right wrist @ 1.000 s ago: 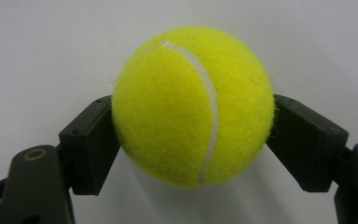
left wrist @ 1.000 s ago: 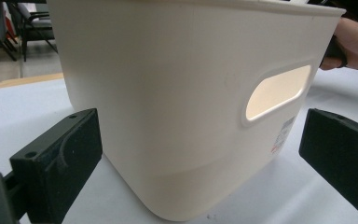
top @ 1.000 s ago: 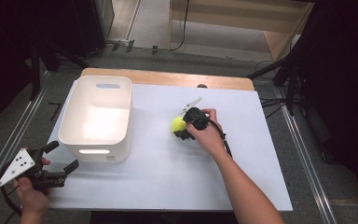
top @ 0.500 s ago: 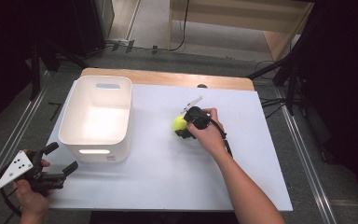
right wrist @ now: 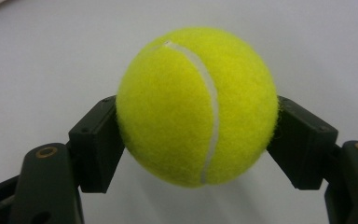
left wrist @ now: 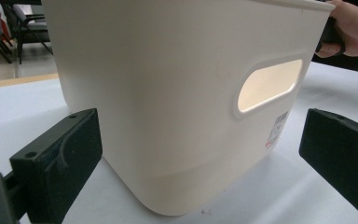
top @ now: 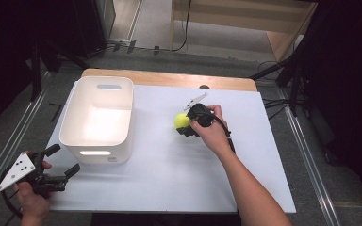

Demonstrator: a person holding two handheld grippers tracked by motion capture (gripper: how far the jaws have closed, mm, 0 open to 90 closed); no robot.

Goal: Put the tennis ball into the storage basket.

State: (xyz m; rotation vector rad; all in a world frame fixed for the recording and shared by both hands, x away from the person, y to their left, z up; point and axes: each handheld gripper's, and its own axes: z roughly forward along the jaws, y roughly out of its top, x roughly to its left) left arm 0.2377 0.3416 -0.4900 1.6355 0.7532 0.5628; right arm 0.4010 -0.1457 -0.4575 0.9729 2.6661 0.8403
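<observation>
Ball [right wrist: 197, 106], a yellow-green tennis ball with a white seam, sits clamped between the jaws of the right gripper [top: 187, 126], each black pad pressed against one of its sides; in the high view the ball [top: 182, 121] lies to the right of the bin [top: 99, 117], well apart from it, over the white table [top: 169, 183]; the right hand [top: 212, 132] wraps the gripper's body; the bin is white, open-topped, with a slot handle in its near wall [left wrist: 270, 86]; the left gripper [top: 63, 162] is held by the left hand [top: 30, 202] at the table's edge, just in front of the bin's near left corner, its jaws spread wide and holding nothing.
</observation>
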